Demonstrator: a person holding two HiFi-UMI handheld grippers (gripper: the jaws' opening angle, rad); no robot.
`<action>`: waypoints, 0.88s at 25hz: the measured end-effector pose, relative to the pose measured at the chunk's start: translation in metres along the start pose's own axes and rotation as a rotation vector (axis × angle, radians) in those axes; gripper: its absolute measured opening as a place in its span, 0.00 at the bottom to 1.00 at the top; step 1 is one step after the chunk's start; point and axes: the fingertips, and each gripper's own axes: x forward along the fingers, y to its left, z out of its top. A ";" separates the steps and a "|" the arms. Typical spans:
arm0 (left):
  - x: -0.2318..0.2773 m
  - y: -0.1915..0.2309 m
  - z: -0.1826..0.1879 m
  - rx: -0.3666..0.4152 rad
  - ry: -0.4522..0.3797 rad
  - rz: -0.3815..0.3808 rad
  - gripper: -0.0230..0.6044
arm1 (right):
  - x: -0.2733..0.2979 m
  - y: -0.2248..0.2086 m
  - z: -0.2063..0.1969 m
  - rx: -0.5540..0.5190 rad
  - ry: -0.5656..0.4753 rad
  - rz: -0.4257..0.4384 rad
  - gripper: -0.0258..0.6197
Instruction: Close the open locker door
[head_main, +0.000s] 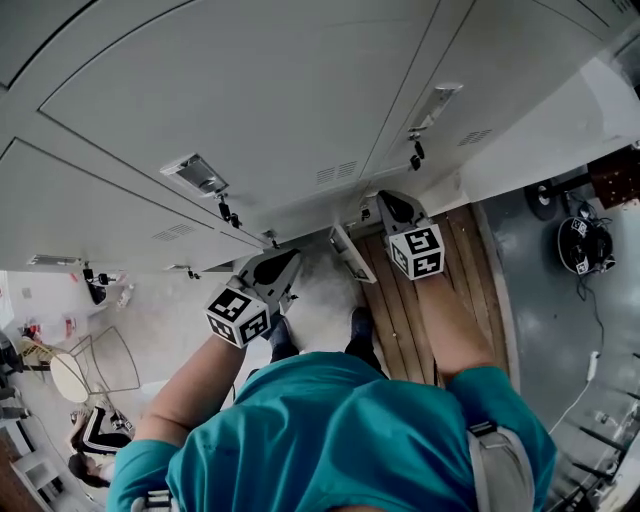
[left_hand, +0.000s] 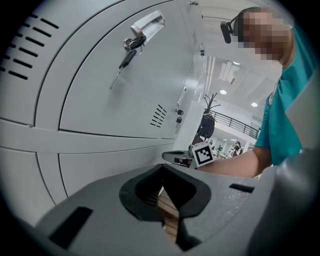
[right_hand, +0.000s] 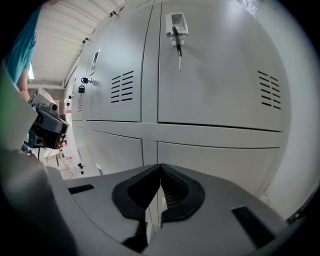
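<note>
I face a bank of grey locker doors (head_main: 300, 110); every door that shows in the two gripper views lies flush. In the head view a small grey panel (head_main: 350, 255) juts out at the lockers' foot between my grippers; I cannot tell whether it is a door. My left gripper (head_main: 292, 258) (left_hand: 161, 166) is shut and holds nothing, a short way off the lower doors. The right gripper (head_main: 375, 203) (right_hand: 160, 165) is also shut and empty, pointing at the seam between two lower doors (right_hand: 150, 150). A key (right_hand: 176, 32) hangs in the lock above it.
Another key (left_hand: 131, 45) hangs from a lock up left of my left gripper, and a padlock (right_hand: 81, 89) hangs further along the row. Wooden slats (head_main: 400, 310) lie under my feet. A round black device with cables (head_main: 583, 243) sits on the floor at the right.
</note>
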 end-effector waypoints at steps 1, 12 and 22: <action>0.001 -0.001 0.001 0.000 -0.004 -0.002 0.04 | -0.008 0.003 -0.003 0.005 0.003 0.006 0.04; 0.018 -0.022 0.016 0.025 -0.036 -0.024 0.04 | -0.111 0.042 -0.015 0.192 -0.075 0.092 0.04; 0.024 -0.043 0.028 0.040 -0.068 -0.051 0.04 | -0.146 0.043 0.000 0.202 -0.120 0.099 0.04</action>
